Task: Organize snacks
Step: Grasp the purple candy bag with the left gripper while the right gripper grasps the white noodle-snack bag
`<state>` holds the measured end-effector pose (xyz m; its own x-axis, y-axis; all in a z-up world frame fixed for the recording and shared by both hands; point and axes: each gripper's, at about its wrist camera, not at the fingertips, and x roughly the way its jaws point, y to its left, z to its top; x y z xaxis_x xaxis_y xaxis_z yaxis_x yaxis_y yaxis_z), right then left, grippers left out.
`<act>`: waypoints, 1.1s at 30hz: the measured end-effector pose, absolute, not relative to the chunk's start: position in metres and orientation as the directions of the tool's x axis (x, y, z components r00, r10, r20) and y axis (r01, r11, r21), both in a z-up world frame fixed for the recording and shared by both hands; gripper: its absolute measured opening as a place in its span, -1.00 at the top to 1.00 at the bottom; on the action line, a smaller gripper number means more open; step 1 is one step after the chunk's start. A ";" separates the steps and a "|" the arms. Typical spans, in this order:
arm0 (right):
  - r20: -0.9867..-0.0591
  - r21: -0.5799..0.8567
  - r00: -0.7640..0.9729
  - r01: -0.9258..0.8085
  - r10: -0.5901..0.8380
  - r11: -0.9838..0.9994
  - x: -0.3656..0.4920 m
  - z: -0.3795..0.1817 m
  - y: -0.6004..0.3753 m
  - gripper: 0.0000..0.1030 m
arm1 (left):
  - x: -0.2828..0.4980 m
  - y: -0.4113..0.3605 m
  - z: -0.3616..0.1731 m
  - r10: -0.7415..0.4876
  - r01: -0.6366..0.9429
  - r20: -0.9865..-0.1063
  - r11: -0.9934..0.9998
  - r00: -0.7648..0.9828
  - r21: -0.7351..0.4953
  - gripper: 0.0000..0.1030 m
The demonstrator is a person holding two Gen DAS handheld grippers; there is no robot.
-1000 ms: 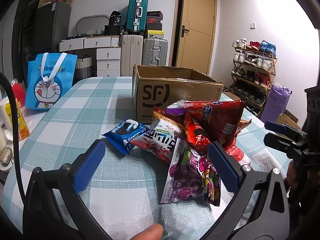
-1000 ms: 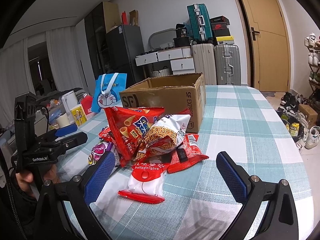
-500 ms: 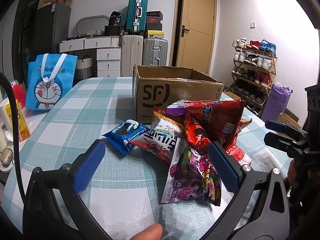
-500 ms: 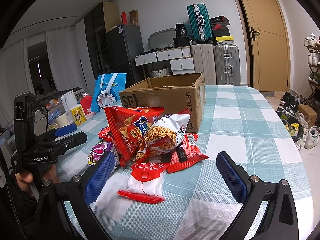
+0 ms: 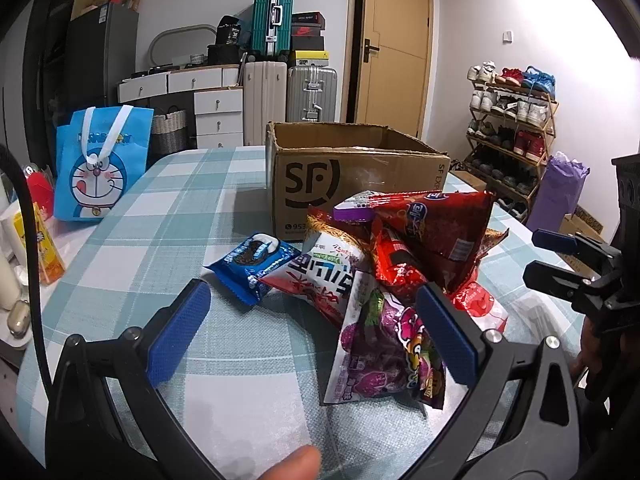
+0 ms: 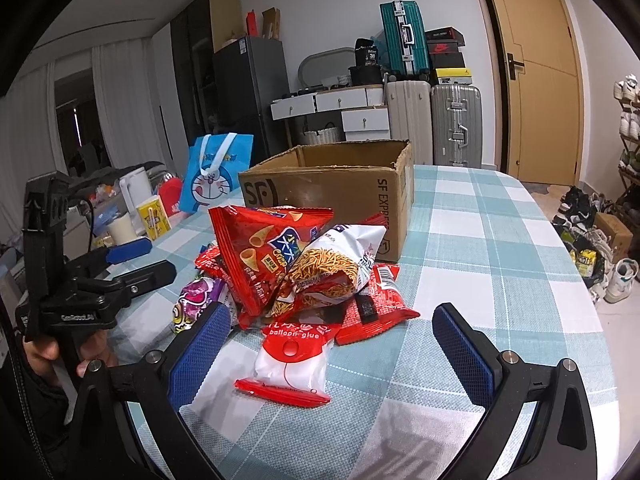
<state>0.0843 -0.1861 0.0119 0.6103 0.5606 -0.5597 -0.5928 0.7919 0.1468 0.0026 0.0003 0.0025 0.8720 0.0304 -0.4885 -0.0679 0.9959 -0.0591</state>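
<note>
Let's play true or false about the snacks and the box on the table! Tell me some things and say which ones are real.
1. The cardboard box stands open at the top, behind the snack pile. True.
2. The blue cookie pack is inside the box. False: it lies on the table, at the left edge of the pile.
3. The left gripper has its jaws wide apart and holds nothing. True.
4. The right gripper is squeezing the red and white pouch. False: its jaws are open, and the pouch lies loose on the cloth between them.
5. The purple candy bag sits at the front of the pile in the left wrist view. True.
</note>
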 end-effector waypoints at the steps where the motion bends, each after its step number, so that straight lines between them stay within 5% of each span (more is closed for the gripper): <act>1: -0.565 0.143 0.610 -0.592 0.556 0.793 0.085 0.012 -0.185 -0.99 | 0.001 0.001 0.004 0.037 -0.074 -0.478 0.996 0.877 -0.058 -0.99; 22: -0.567 0.167 0.561 -0.639 0.603 0.751 0.107 0.041 -0.155 -0.99 | 0.007 -0.011 0.004 -0.081 0.045 -0.529 0.996 0.844 -0.081 -0.99; 33: -0.616 0.160 0.582 -0.568 0.531 0.808 0.134 0.030 -0.175 -0.99 | 0.027 -0.025 -0.013 -0.127 0.089 -0.629 0.992 0.767 -0.092 -0.98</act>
